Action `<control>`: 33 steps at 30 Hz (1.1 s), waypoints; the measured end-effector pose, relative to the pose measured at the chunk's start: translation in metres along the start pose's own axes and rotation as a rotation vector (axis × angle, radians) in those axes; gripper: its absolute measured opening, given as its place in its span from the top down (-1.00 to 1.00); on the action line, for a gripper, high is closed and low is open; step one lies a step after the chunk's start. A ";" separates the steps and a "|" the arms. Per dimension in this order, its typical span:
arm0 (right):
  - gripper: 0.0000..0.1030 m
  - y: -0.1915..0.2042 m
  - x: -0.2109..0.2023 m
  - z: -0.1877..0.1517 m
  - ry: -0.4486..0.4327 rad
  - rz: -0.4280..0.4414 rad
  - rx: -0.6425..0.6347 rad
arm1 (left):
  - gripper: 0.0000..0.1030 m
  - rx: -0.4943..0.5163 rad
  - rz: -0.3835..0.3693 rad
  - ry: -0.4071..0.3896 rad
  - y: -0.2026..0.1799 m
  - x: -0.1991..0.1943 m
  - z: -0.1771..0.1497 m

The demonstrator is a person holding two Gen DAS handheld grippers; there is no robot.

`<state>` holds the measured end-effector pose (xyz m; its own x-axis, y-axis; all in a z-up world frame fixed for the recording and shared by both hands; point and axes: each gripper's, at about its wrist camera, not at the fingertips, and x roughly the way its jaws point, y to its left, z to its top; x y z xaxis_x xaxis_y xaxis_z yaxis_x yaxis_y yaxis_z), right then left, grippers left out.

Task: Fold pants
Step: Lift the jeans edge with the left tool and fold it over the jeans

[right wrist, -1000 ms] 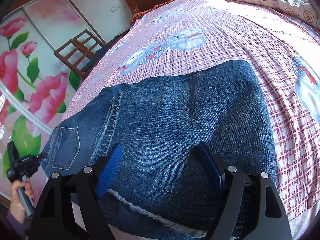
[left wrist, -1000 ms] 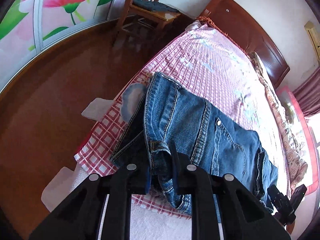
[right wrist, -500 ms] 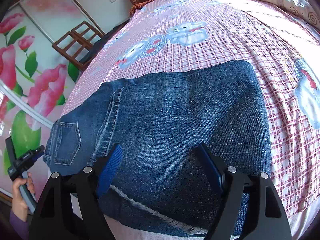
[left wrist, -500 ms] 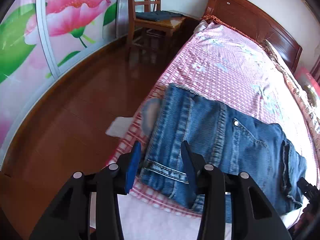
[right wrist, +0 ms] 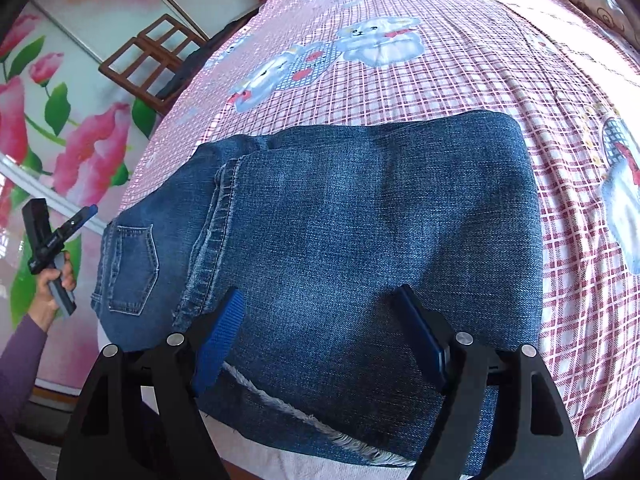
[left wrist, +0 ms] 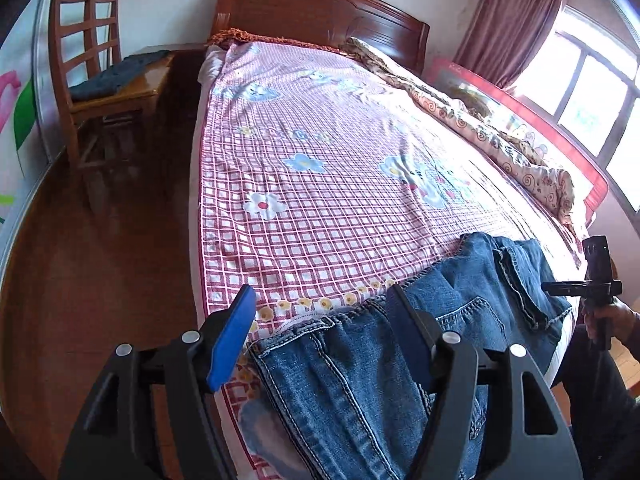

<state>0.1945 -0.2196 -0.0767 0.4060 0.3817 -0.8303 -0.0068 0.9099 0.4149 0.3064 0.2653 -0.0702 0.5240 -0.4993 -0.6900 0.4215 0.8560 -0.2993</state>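
Observation:
Blue jeans (right wrist: 360, 220) lie folded near the foot edge of a bed with a pink checked sheet (right wrist: 440, 80). In the left wrist view the waistband end of the jeans (left wrist: 360, 380) lies under my left gripper (left wrist: 320, 312), which is open and empty above it. My right gripper (right wrist: 320, 312) is open and empty over the frayed hem end. The left gripper also shows in the right wrist view (right wrist: 52, 248), held off the bed's left side. The right gripper shows in the left wrist view (left wrist: 596, 280).
A wooden chair (left wrist: 92, 80) with dark cloth stands left of the bed on a wooden floor (left wrist: 80, 280). A headboard (left wrist: 320, 4), a rolled quilt (left wrist: 500, 140), a red bed rail (left wrist: 520, 100) and a flowered wardrobe door (right wrist: 60, 120) surround the bed.
My left gripper let go of the waistband, opened wide and drew back and swung toward the headboard. The right gripper stayed open over the hem end.

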 end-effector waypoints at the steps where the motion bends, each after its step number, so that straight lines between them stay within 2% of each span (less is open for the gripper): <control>1: -0.49 0.001 0.001 0.001 0.007 -0.009 -0.006 | -0.28 0.001 -0.027 0.020 0.005 0.008 -0.002; 5: -0.49 0.000 0.002 0.004 0.024 -0.013 0.013 | -0.18 0.039 -0.063 0.106 0.008 0.033 -0.023; 9: -0.49 -0.002 0.003 0.007 0.036 -0.005 0.040 | -0.15 -0.010 -0.119 0.086 0.016 0.029 -0.030; 12: -0.51 0.000 0.003 0.007 0.038 -0.010 0.036 | -0.15 0.023 -0.098 0.084 0.014 0.023 -0.033; 14: -0.53 0.000 0.004 0.006 0.032 -0.007 0.032 | -0.17 0.000 -0.017 0.067 0.019 0.022 -0.030; 15: -0.53 0.000 0.003 0.006 0.030 -0.004 0.032 | -0.17 -0.018 -0.019 0.066 0.023 0.023 -0.029; 17: -0.53 -0.001 0.004 0.008 0.031 -0.001 0.039 | -0.21 -0.017 -0.084 0.093 0.021 0.026 -0.030; 19: -0.53 -0.002 0.005 0.009 0.036 0.004 0.043 | -0.20 0.048 -0.045 0.112 0.012 0.027 -0.031; 21: -0.53 -0.003 0.005 0.009 0.034 0.007 0.051 | -0.06 0.004 -0.067 0.132 0.019 0.025 -0.032; 22: -0.53 -0.003 0.005 0.009 0.034 0.006 0.049 | 0.16 0.005 -0.063 0.143 0.021 0.023 -0.032; 25: -0.55 -0.004 0.005 0.010 0.031 0.007 0.048 | 0.50 0.021 -0.084 0.185 0.017 0.022 -0.036; 28: -0.58 -0.005 0.006 0.011 0.025 0.017 0.056 | 0.68 0.035 -0.046 0.188 0.009 0.024 -0.033; 33: -0.59 -0.003 0.006 0.009 0.023 0.021 0.042 | 0.77 0.033 0.115 0.155 -0.013 0.012 -0.031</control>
<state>0.2055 -0.2218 -0.0800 0.3851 0.4044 -0.8295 0.0236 0.8943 0.4469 0.2846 0.2520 -0.0950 0.4511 -0.3696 -0.8123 0.3906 0.9002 -0.1927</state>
